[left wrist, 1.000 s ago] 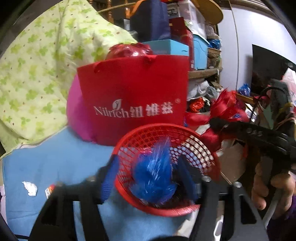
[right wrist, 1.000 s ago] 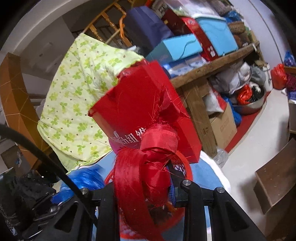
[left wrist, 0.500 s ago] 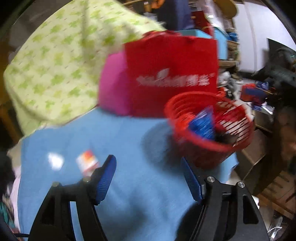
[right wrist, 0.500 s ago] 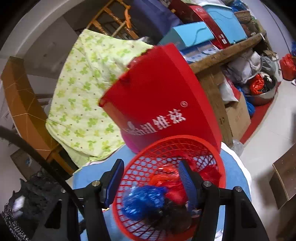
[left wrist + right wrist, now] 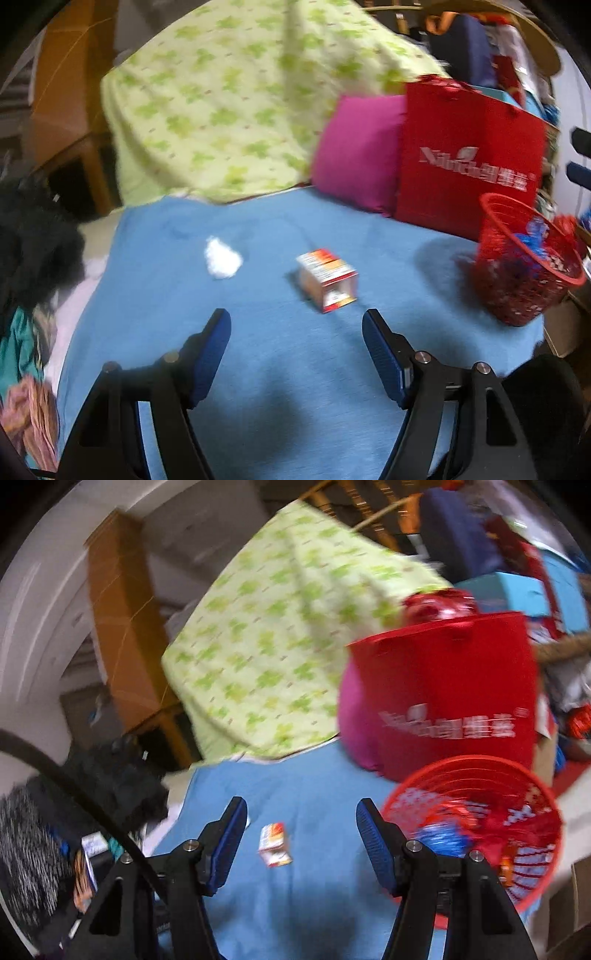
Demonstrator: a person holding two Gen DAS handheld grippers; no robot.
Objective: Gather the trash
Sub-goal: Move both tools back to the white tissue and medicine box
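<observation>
While both views are motion-blurred, the main things still read clearly.

Far left: a dark furry heap point(image 5: 33, 236) lies at the left edge of the left wrist view, off the blue cloth; the same dark mass point(image 5: 110, 775) shows at left centre in the right wrist view.

Blue cloth point(image 5: 280, 387): it covers the surface across the lower middle of both views point(image 5: 295, 904).

White wad point(image 5: 221, 258): crumpled, lying on the blue cloth left of centre in the left wrist view, apart from the box.

Small box point(image 5: 327, 278): orange and white, lying on the blue cloth at centre, above and between the left tongs' fingers, touching neither; in the right wrist view it point(image 5: 274, 843) sits in the gap between the right tongs' fingers.

Left tongs point(image 5: 296, 325): spread wide, holding nothing, bottom centre of their frame.

Right tongs point(image 5: 301, 814): spread wide, holding nothing, bottom centre of their frame.

Green patterned quilt point(image 5: 236, 96): draped across the upper middle, behind the cloth.

Pink cushion point(image 5: 358, 151): right of centre, touching the red bag.

Red bag point(image 5: 469, 158): upright with white lettering, behind the basket.

Red mesh basket point(image 5: 524, 258): right edge of the left wrist view, lower right in the other point(image 5: 476, 827), holding blue and red scraps.
</observation>
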